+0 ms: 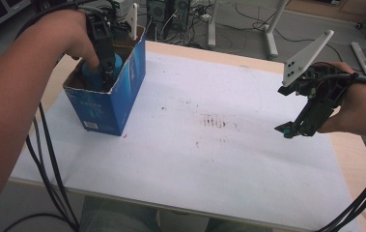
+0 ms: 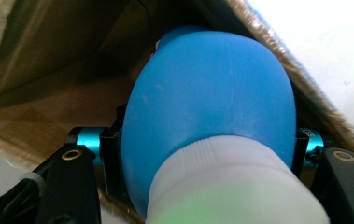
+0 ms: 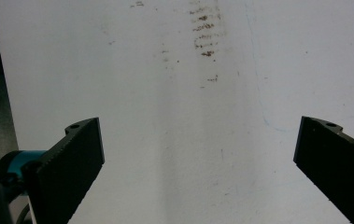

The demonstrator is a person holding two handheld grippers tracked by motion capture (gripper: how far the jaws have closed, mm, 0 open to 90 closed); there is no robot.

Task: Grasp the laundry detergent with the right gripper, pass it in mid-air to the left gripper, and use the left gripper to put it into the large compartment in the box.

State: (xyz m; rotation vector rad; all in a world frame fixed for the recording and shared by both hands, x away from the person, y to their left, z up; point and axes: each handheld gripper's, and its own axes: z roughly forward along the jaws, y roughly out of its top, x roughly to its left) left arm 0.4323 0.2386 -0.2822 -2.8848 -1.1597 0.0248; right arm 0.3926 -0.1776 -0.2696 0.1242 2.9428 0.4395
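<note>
A blue bottle (image 1: 93,75) with a white cap sits low inside an open blue cardboard box (image 1: 118,104) at the table's back left. My left gripper (image 1: 105,72) reaches down into the box and is shut on the bottle. In the left gripper view the blue bottle (image 2: 212,107) bulges between the two jaws, its white cap (image 2: 230,186) nearest the camera, and the box's brown inner walls (image 2: 48,60) surround it. My right gripper (image 1: 294,128) hovers above the right side of the table. Its black jaws stand wide apart with nothing between them, over the white table top (image 3: 198,140).
The white table top (image 1: 209,145) carries a patch of dark stains (image 1: 213,122) near its middle. Black cables hang off the left edge and the right front corner. Beyond the far edge stand white frame legs (image 1: 270,29) and electronics on the floor.
</note>
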